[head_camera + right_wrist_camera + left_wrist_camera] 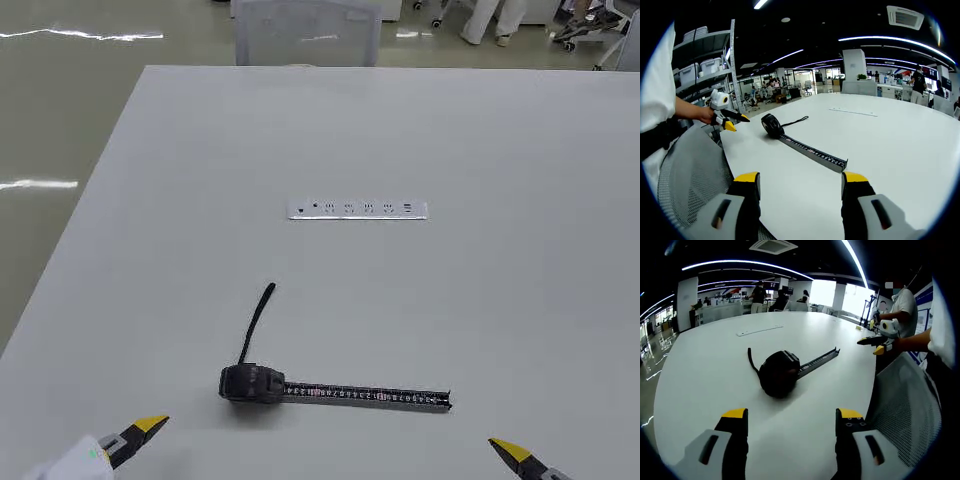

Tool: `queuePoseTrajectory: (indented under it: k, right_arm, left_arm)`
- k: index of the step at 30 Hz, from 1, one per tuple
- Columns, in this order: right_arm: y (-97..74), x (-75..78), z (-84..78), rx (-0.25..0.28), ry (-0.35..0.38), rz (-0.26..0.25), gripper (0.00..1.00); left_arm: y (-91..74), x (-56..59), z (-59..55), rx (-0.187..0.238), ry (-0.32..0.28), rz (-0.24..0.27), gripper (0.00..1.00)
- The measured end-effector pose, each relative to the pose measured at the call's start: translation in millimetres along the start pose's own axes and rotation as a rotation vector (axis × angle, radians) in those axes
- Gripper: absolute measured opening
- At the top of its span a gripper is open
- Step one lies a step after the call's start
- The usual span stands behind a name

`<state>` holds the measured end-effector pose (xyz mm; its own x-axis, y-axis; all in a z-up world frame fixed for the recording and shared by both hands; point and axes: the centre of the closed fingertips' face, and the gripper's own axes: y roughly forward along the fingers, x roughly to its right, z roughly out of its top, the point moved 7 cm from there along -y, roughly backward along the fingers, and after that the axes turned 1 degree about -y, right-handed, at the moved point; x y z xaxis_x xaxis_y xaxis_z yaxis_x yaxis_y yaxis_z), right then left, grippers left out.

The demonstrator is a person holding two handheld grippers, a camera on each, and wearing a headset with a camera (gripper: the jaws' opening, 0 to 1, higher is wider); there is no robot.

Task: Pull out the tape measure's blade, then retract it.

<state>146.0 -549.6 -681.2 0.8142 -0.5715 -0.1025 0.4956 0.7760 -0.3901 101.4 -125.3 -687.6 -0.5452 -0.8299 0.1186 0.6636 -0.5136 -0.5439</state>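
Observation:
A black tape measure (252, 384) lies on the white table (400, 140), its dark blade (368, 397) pulled out to the right and flat on the surface. Its wrist strap (257, 322) trails away from me. In the left gripper view the tape measure case (779, 373) sits ahead of my open left gripper (791, 421), apart from it. My right gripper (801, 184) is open too, with the blade tip (840, 163) just beyond its fingertips. In the head view the left gripper (135, 433) and right gripper (518, 455) sit at the near table edge.
A white power strip (357, 209) lies mid-table beyond the tape measure. A mesh chair back (307, 32) stands at the far edge. Another mesh chair (692, 175) is near me at the table's front. People stand in the background.

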Motion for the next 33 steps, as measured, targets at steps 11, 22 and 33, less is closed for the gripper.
queuePoseTrajectory:
  k: [11, 22, 33]
  right_arm:
    - [4.4, 5.4, 4.6, -0.003, -0.005, 0.014, 0.66]
    - [8.0, 13.5, 10.8, -0.010, -0.024, 0.021, 0.65]
    - [12.9, 23.0, 15.4, -0.022, -0.036, 0.037, 0.65]
  left_arm:
    - [9.9, -5.8, 8.2, -0.016, 0.032, -0.022, 0.69]
    - [22.0, -14.3, 19.6, -0.024, 0.068, -0.054, 0.68]
    - [43.7, -22.3, 32.6, -0.048, 0.128, -0.101, 0.67]
